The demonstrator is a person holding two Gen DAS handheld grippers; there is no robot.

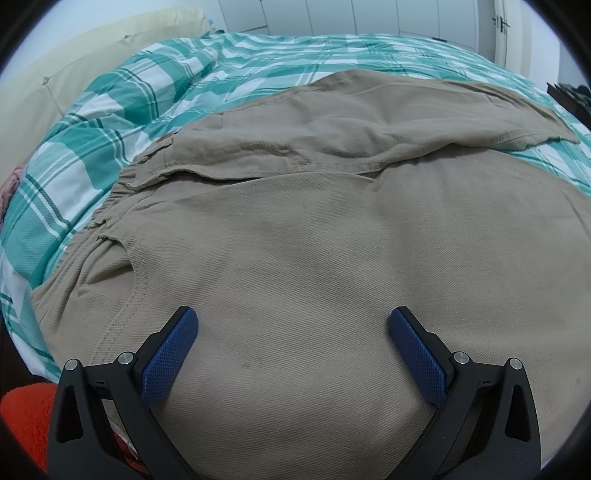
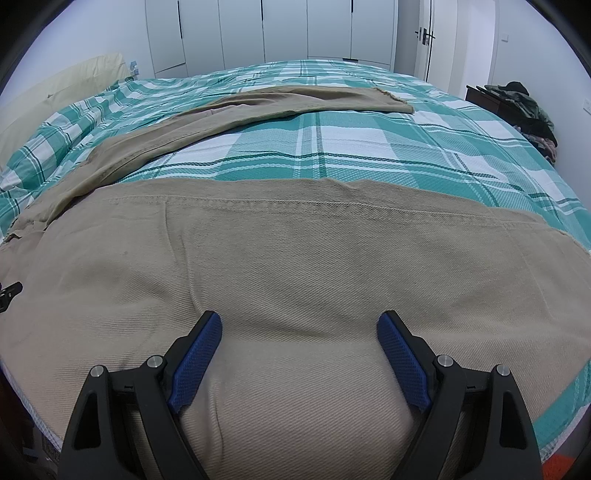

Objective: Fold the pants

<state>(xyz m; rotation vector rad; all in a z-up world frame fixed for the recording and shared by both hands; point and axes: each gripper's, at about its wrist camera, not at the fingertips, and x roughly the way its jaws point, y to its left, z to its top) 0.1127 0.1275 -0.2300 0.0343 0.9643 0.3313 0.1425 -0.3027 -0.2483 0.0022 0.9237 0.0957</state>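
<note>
Left wrist view first: the left gripper [image 1: 293,319] hangs over the tan pants [image 1: 314,258] with its blue pads [image 1: 170,354] spread wide and nothing pinched between them, just fabric lying underneath. The pants are laid out on a bed with a green and white plaid cover [image 1: 122,107]. The waistband end, with its gathered elastic and a pocket seam, sits toward the left, and one leg [image 1: 406,110] runs off toward the far right with its hem lying on the plaid. A cream headboard [image 1: 74,62] shows at the far left, and something orange [image 1: 26,410] peeks in at the bottom left corner.

Right wrist view: the right gripper [image 2: 299,325] is spread wide too, pads clear of any grip, hovering over the near leg of the pants [image 2: 295,266], which drapes over the bed edge. The other leg [image 2: 258,103] angles away across the plaid cover [image 2: 369,147], so the two legs lie well apart. White wardrobe doors [image 2: 288,29] stand behind the bed, and a dark pile of clothes [image 2: 524,103] sits at the right.
</note>
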